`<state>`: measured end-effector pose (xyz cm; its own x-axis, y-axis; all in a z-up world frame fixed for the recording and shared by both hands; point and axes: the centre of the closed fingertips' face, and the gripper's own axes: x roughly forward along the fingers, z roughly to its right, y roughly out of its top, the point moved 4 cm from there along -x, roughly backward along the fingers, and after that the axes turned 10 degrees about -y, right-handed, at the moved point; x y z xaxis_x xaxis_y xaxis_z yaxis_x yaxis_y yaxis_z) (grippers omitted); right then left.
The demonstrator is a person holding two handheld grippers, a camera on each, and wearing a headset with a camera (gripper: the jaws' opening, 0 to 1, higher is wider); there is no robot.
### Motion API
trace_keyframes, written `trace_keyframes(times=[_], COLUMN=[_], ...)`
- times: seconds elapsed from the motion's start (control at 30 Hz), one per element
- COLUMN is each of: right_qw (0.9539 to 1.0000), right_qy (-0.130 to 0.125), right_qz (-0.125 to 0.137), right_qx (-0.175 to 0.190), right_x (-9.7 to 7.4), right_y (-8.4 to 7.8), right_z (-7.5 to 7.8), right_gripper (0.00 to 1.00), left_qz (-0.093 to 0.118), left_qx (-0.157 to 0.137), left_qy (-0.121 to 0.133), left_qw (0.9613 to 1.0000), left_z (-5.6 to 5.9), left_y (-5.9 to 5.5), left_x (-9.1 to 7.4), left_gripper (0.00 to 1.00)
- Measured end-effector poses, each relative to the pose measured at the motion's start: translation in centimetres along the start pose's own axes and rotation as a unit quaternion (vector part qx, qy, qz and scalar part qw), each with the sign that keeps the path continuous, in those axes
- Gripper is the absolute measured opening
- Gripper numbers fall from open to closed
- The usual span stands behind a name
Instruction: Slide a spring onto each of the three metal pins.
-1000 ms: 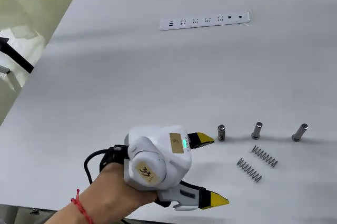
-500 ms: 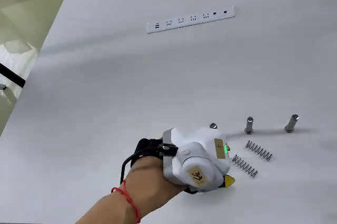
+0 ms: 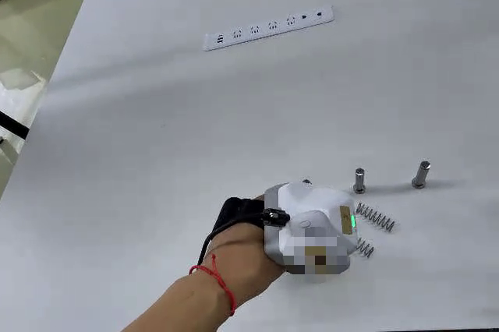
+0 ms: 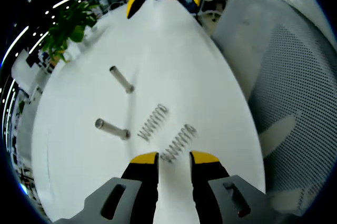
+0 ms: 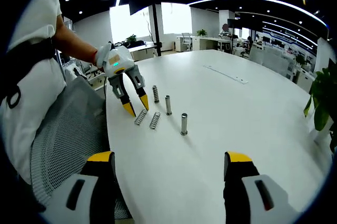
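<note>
While it is gripped in a person's hand [image 3: 242,252], the left hand-held gripper [image 4: 174,158] is held low over the table [image 3: 195,129] with its jaws partly open. The near end of one spring [image 4: 179,141] is straddled by the yellow tips. Nothing is clamped, and whether the tips touch the coil cannot be told. A second spring [image 4: 153,122] is seen lying just beside the first, roughly parallel to it and free on the table. Beyond the springs two bare pins are stood upright and well apart from each other, a nearer bare pin [image 4: 111,128] and a farther bare pin [image 4: 121,79]. In the right gripper view a third pin [image 5: 155,93] is shown at the end of the row closest to the left hand-held gripper, with coils already seated round its shaft. The right hand-held gripper [image 5: 169,158] is held wide open, well away from the row, with nothing between its jaws. Further back on the table a white power strip [image 3: 269,28] is laid flat.
</note>
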<state>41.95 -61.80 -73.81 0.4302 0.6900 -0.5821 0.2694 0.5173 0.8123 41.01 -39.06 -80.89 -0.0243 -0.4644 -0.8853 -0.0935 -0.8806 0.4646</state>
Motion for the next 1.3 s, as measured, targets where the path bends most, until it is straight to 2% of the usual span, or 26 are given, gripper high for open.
trace_keyframes(times=[0.13, 0.17, 0.43, 0.77, 1.3], right_qw=[1.0, 1.0, 1.0, 0.9999, 0.9999], right_qy=[-0.003, -0.004, -0.008, -0.012, -0.013], right_qz=[0.001, 0.001, 0.001, 0.003, 0.005], right_qx=[0.002, 0.003, 0.003, 0.004, 0.01], right_x=[-0.1, -0.12, -0.08, -0.08, -0.07], right_y=[-0.11, -0.12, -0.23, -0.14, -0.31], right_z=[0.08, 0.09, 0.13, 0.09, -0.12], right_gripper=[0.86, 0.86, 0.85, 0.84, 0.84], left_qz=[-0.01, -0.004, -0.009, -0.004, 0.003], left_qx=[-0.009, -0.012, -0.028, -0.079, -0.093], left_qy=[-0.002, 0.001, 0.003, -0.001, 0.001], left_qw=[0.9999, 0.9999, 0.9995, 0.9968, 0.9957], left_z=[-0.03, -0.08, 0.04, 0.39, 0.59], left_y=[-0.51, -0.39, -0.83, -1.03, -0.99], left_x=[0.16, 0.16, -0.02, 0.01, 0.1], left_gripper=[0.18, 0.17, 0.15, 0.12, 0.11])
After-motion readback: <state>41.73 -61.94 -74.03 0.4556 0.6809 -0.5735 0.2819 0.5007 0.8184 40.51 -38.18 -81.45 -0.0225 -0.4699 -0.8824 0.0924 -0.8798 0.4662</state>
